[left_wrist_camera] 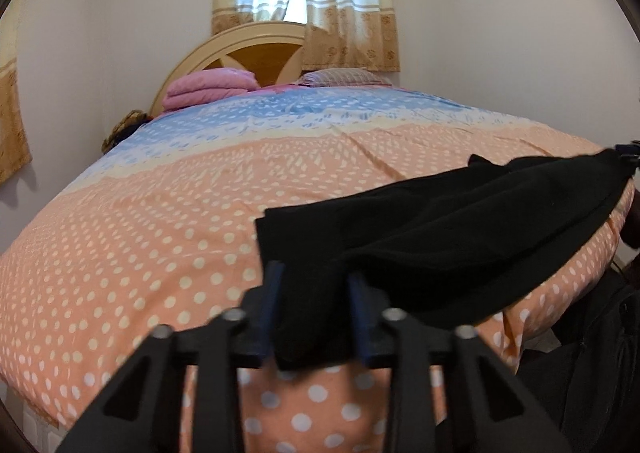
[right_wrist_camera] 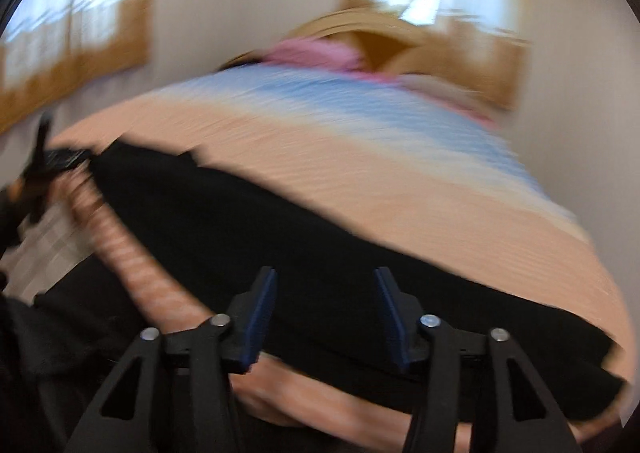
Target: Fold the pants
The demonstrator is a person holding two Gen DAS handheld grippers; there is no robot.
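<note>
Black fabric, the pants (left_wrist_camera: pixel 440 229), lies in a long band across the near edge of the bed (left_wrist_camera: pixel 160 221), over its peach, white-dotted cover. One end sits between the blue pads of the left gripper (left_wrist_camera: pixel 316 293), the other stretches off to the right side of the left wrist view, where it rises to a point and meets the right gripper (left_wrist_camera: pixel 626 157) at the frame's edge.

That left gripper is clenched on a bunched end of the pants: cloth fills the narrow gap and the pads press on both sides. Holding this end pinned probably gives the garment a fixed anchor, so the other end can be pulled taut or carried over.

From the right wrist view, which is heavily blurred, the right gripper (right_wrist_camera: pixel 326 309) has its pads standing apart above the black cloth, with nothing visibly pinched; it appears released, though the left view's glimpse of cloth drawn up toward it leaves some doubt. The left gripper (right_wrist_camera: pixel 48 161) shows small at the far left there, at the cloth's far end.

Lying lengthwise along the bed edge keeps the pants within reach of both hands. The fold looks barely begun: the garment is still long and only loosely doubled.

A pink folded blanket (left_wrist_camera: pixel 208 87) and a pillow (left_wrist_camera: pixel 344 77) rest by the headboard (left_wrist_camera: pixel 248 49), well apart from the work.
</note>
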